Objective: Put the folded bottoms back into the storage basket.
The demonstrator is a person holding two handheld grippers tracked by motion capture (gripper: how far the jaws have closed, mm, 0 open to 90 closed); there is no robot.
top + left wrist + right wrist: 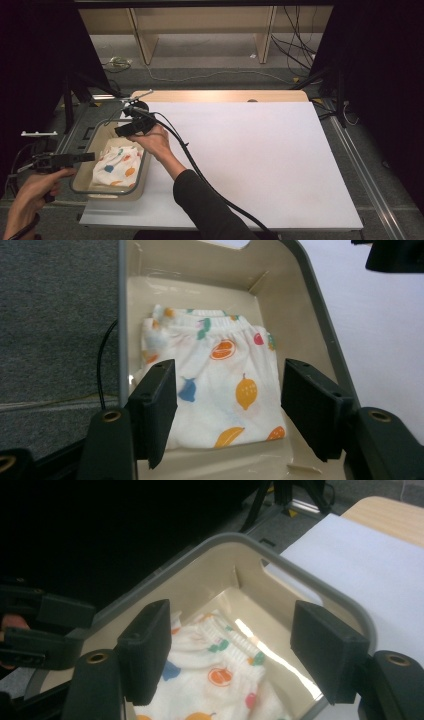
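Observation:
A beige bin with a grey rim (pixel 88 150) stands at the left edge of the table. A folded white garment with a fruit print (pixel 119 166) lies flat inside it. My left gripper (pixel 86 157) hovers at the bin's left rim, jaws open. In the left gripper view the garment (pixel 225 385) lies beyond the open left gripper (pixel 227 377), nothing pressed between the pads. My right gripper (pixel 122 131) hangs over the bin's far end, also open. The right gripper view has the garment (pixel 210 675) below the spread right gripper (pixel 240 627).
A white sheet (pixel 260 160) covers most of the table, with a wooden strip (pixel 220 96) showing at the far edge. A black cable (pixel 200 170) trails from the right gripper across the sheet. Cables and a wooden frame (pixel 200 30) lie on the floor beyond.

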